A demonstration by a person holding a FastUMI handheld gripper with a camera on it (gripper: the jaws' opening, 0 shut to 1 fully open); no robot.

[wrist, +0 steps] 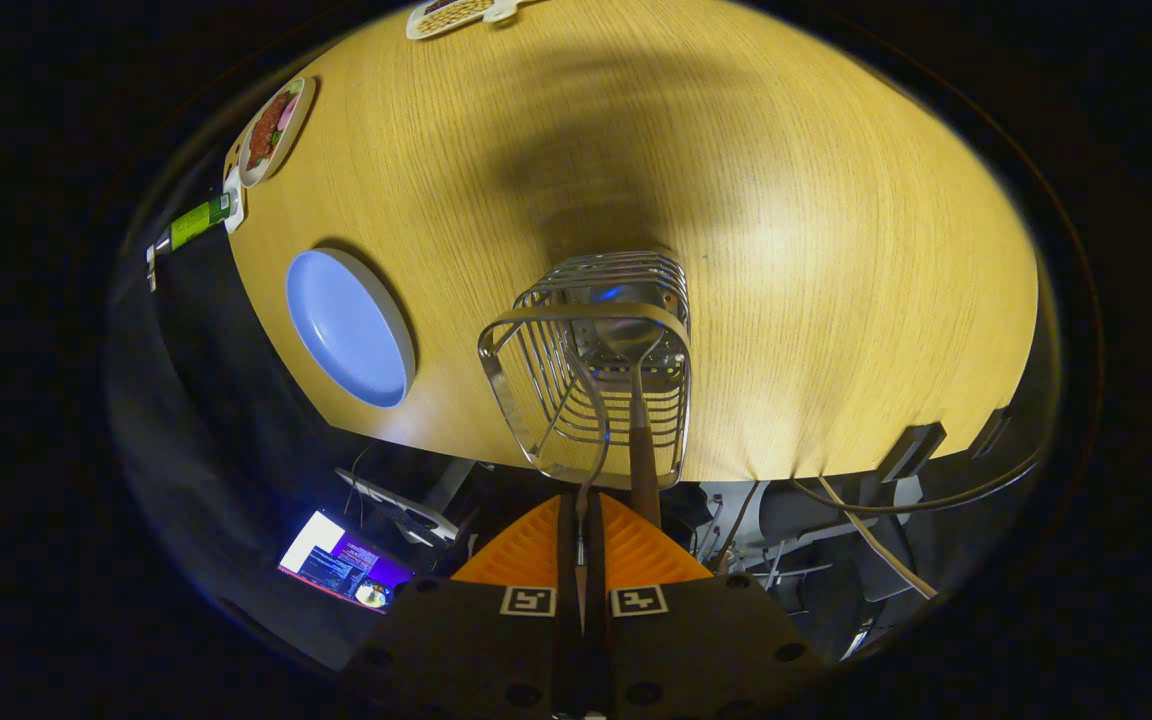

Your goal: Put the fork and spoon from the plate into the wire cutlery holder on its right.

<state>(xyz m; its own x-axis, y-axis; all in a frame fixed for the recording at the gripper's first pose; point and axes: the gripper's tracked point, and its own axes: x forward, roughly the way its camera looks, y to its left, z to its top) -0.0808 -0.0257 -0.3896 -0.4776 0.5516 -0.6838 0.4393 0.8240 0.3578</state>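
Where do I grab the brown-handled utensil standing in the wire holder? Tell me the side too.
Take its brown handle, which leans out over the wire holder's near rim; the head is buried among the wires. Come from the near side, above. The claw is shut on the other utensil now.

— Where does the gripper view sit?

— On the gripper itself, above the wooden table and looking steeply down along the two fingers, which meet at 6 o'clock.

— How close?

— Near. The wire cutlery holder stands just ahead of the fingers, large, and you look into its open top.

— What else is in reach?

— The blue plate at 9 o'clock, a food dish at 10 o'clock, another dish at 12. Past the table's edge, a lit screen at 7 o'clock and cables at 4.
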